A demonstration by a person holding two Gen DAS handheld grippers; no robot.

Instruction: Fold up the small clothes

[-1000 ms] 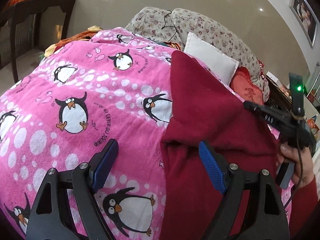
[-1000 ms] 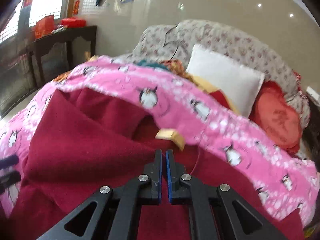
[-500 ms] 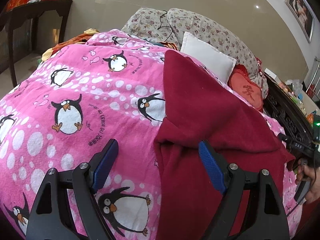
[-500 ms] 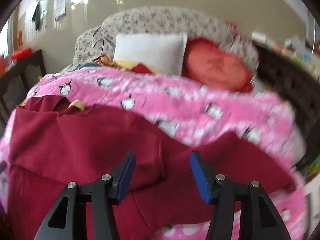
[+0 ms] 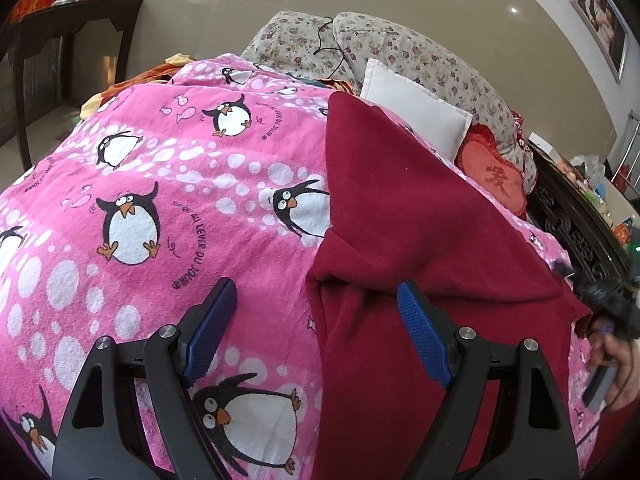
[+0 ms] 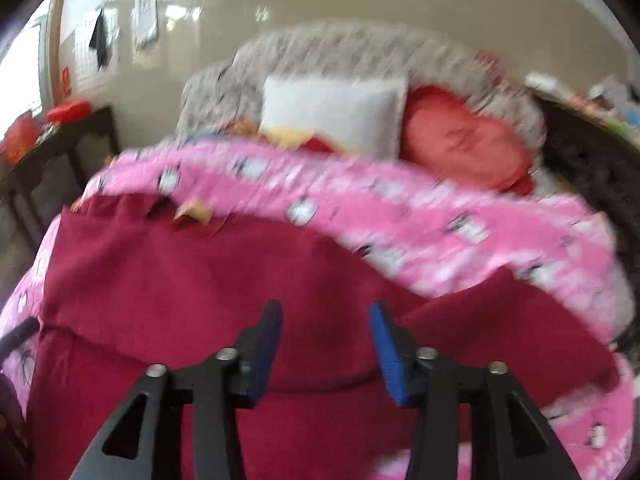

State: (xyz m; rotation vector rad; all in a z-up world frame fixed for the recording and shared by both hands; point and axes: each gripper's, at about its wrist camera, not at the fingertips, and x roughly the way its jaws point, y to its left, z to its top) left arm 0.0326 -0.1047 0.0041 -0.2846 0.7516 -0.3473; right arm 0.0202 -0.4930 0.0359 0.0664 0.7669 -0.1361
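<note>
A dark red garment [image 5: 404,216] lies on a pink penguin blanket [image 5: 160,200], with one part folded over the rest. My left gripper [image 5: 316,320] is open and empty, hovering over the garment's left edge. My right gripper [image 6: 326,344] is open and empty above the red garment [image 6: 192,280] in the blurred right wrist view. A tan label [image 6: 192,212] shows at the garment's far edge. The right gripper also shows at the right edge of the left wrist view [image 5: 600,304], held in a hand.
A white pillow [image 5: 416,108], a red cushion [image 5: 496,176] and floral cushions [image 5: 400,48] lie at the far end. A dark wooden side table [image 5: 72,20] stands at the left. A dark carved frame [image 5: 576,232] runs along the right side.
My right gripper opened and let go of the red garment, which now lies folded over. It then drew back to the right and down. My left gripper stayed open and nearly still.
</note>
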